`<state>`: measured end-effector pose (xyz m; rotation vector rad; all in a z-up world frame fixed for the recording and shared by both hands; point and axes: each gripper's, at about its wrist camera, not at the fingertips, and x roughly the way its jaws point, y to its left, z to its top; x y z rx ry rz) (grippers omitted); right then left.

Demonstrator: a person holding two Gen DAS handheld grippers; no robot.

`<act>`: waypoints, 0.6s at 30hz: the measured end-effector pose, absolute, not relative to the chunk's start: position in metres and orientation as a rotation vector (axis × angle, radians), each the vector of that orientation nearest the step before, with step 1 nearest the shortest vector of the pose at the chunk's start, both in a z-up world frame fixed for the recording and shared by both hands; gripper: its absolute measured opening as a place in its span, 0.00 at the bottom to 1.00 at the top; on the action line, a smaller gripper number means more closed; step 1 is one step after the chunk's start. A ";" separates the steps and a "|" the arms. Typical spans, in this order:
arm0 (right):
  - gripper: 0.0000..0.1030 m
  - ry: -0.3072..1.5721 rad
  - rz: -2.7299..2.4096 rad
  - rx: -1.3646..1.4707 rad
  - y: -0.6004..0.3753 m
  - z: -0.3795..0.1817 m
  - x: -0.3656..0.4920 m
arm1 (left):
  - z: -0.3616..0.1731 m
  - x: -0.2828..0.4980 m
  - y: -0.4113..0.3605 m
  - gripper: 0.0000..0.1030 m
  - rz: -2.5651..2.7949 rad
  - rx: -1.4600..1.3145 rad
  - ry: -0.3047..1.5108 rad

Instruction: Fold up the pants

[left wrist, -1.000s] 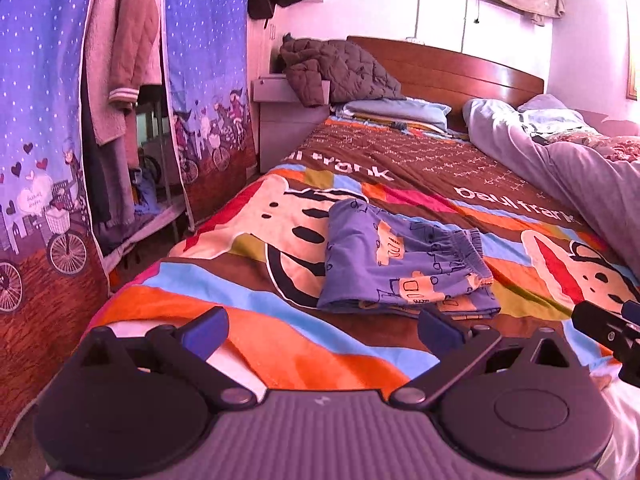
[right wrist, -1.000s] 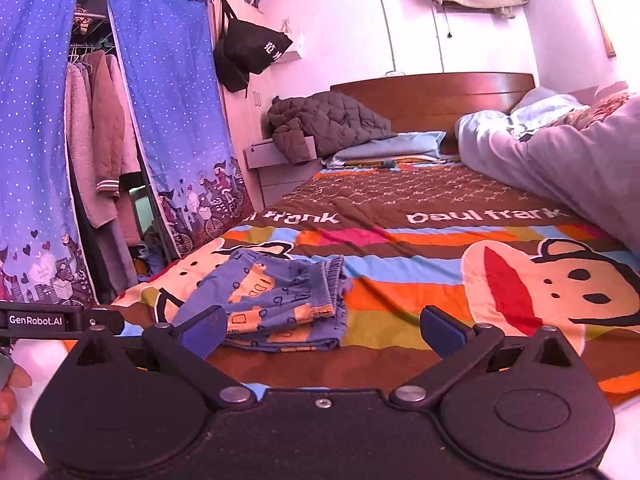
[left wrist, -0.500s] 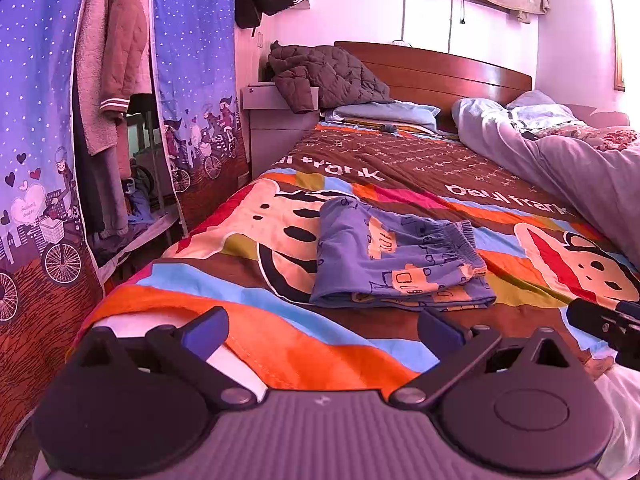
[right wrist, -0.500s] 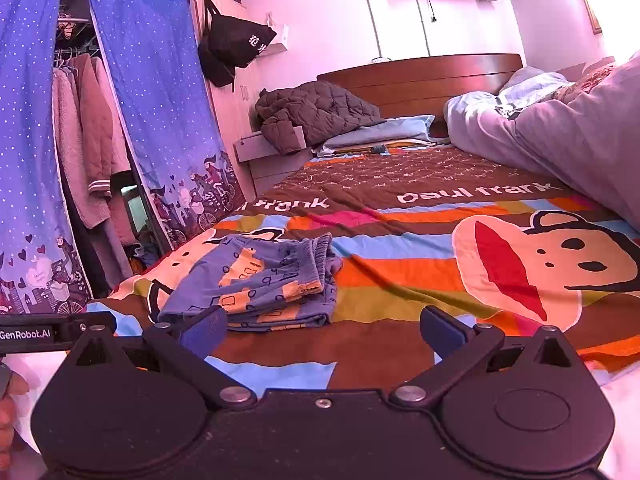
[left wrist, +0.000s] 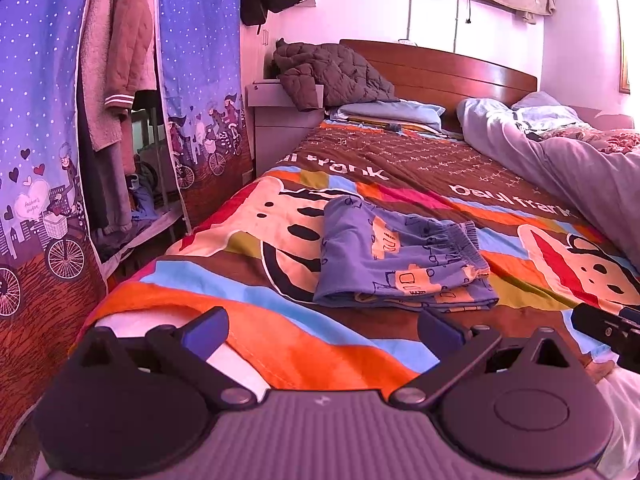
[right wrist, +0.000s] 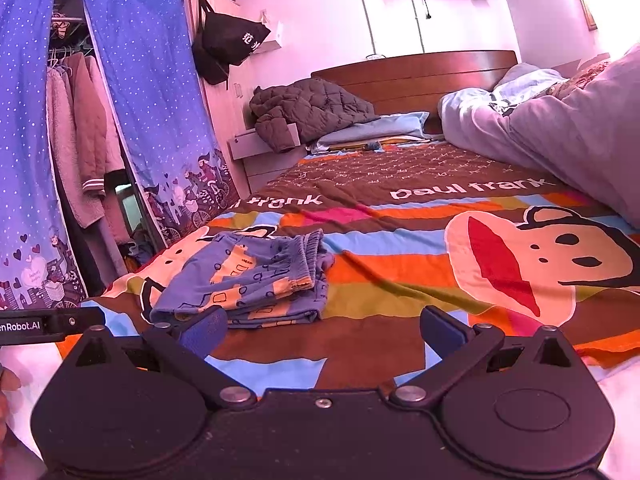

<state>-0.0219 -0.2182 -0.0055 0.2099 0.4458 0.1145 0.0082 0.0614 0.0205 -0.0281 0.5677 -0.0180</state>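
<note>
Striped cartoon-monkey bedspread (left wrist: 280, 320) carries folded blue printed cotton pants (left wrist: 400, 264), left wrist view; left hand-held gripper (left wrist: 320, 330) spread, empty, short of them. Right wrist view: pants (right wrist: 248, 280) ahead-left; right hand-held gripper (right wrist: 322, 330) spread, empty.

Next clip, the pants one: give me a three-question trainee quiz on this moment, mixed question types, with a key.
1. True or false: the left gripper is clamped on the folded blue cartoon-print pants.
2. The pants lie on: A) the grey bedside cabinet B) the striped monkey-print bedspread C) the floor.
3. Fill in: the right gripper has its jaws ____.

Key: 1 false, both fingers stand apart, short of the pants. 2 B. 3 open, holding nothing.
</note>
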 end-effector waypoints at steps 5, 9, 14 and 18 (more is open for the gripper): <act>0.99 0.442 0.113 0.218 -0.219 -0.005 -0.022 | 0.021 0.008 0.062 1.00 -0.015 -0.022 0.560; 0.99 0.439 0.114 0.216 -0.218 -0.004 -0.023 | 0.021 0.008 0.063 1.00 -0.008 -0.026 0.562; 0.99 0.440 0.126 0.230 -0.218 -0.004 -0.024 | 0.021 0.008 0.062 1.00 -0.007 -0.014 0.563; 0.99 0.439 0.127 0.232 -0.218 -0.003 -0.024 | 0.021 0.009 0.060 1.00 0.008 0.006 0.560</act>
